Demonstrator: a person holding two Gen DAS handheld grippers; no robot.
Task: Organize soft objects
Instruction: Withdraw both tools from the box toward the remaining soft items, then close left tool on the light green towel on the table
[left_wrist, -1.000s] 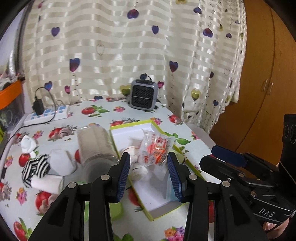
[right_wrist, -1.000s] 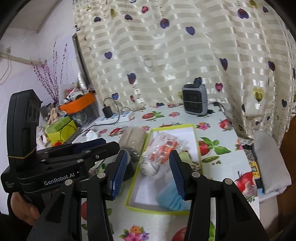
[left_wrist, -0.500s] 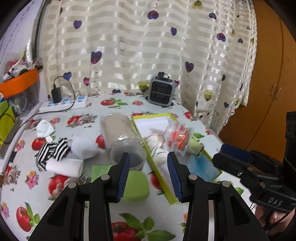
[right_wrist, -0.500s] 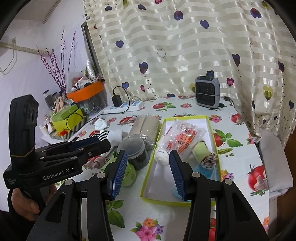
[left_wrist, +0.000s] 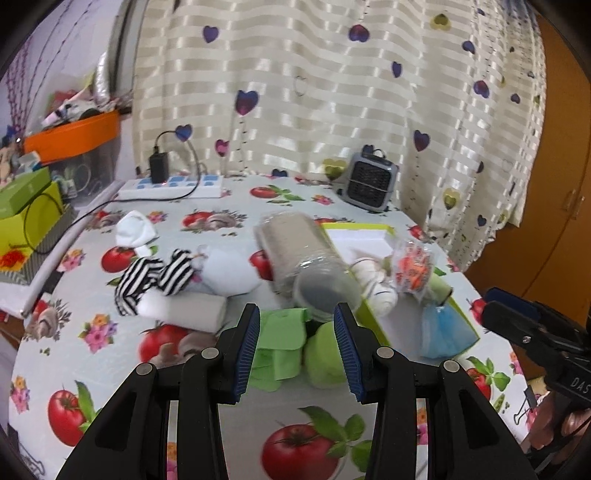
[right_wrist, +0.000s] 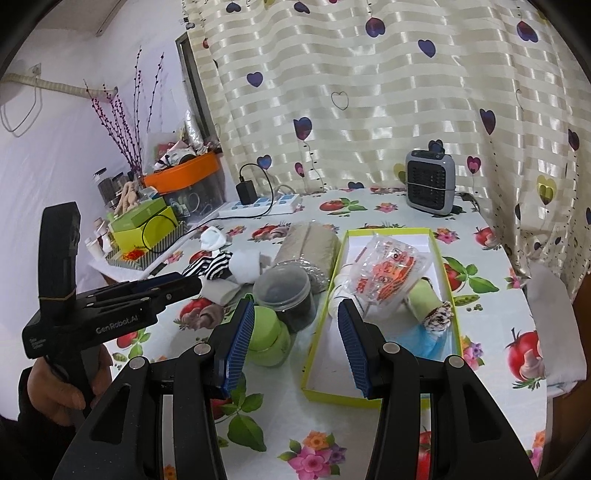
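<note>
Where curtain hangs, fruit-print tablecloth spreads.

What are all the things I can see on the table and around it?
box: one, yellow-green rim, white inside, right side of table
plastic bag: one, clear with orange print, in the box
rolled cloth: one, pale green, in the box
blue cloth: one, near end of the box
plastic jar: one, clear, dark inside, lying left of the box
green roll: one, light green, in front of the jar
striped sock: one, black and white, left
white socks: several, around the striped one
heater: one, grey, by the curtain
power strip: one, white, back of table
left gripper: open, empty
right gripper: open, empty
</note>
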